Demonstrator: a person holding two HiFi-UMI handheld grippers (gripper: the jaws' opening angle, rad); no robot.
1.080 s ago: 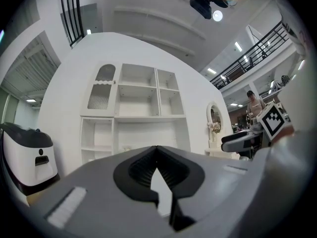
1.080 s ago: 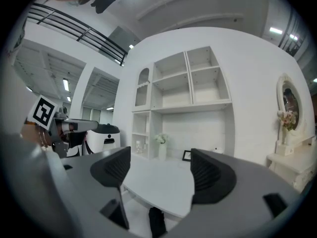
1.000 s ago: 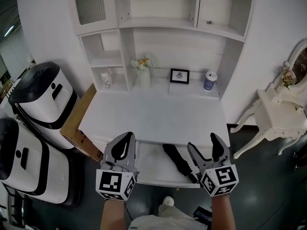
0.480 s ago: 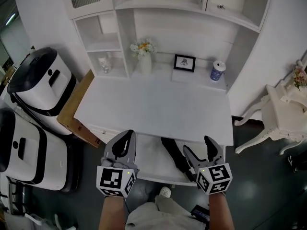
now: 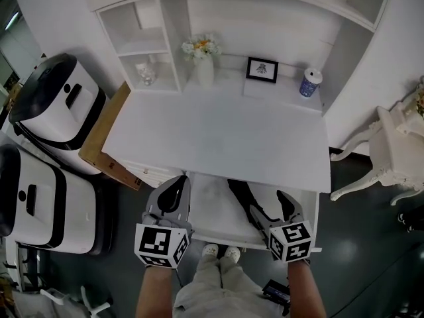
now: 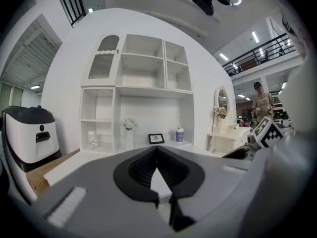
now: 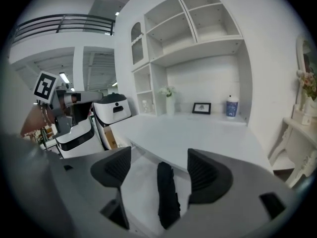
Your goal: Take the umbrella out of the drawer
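Umbrella (image 5: 245, 201) — black, folded — at front edge of white desk (image 5: 218, 131), lengthwise in its open drawer (image 5: 211, 207). Framed by gap between jaws of right gripper (image 5: 269, 205), beyond tips, untouched — those jaws spread wide. Left gripper (image 5: 174, 189) above drawer's left edge, jaws pressed together, nothing between.

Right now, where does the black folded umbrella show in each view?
Head view: the black folded umbrella lies in the open white drawer, bottom centre, just ahead of the right gripper.
Left gripper view: not in it.
Right gripper view: the umbrella shows lower centre, framed between the open jaws.
Shared landmark: the black-framed picture at the back of the white desk.
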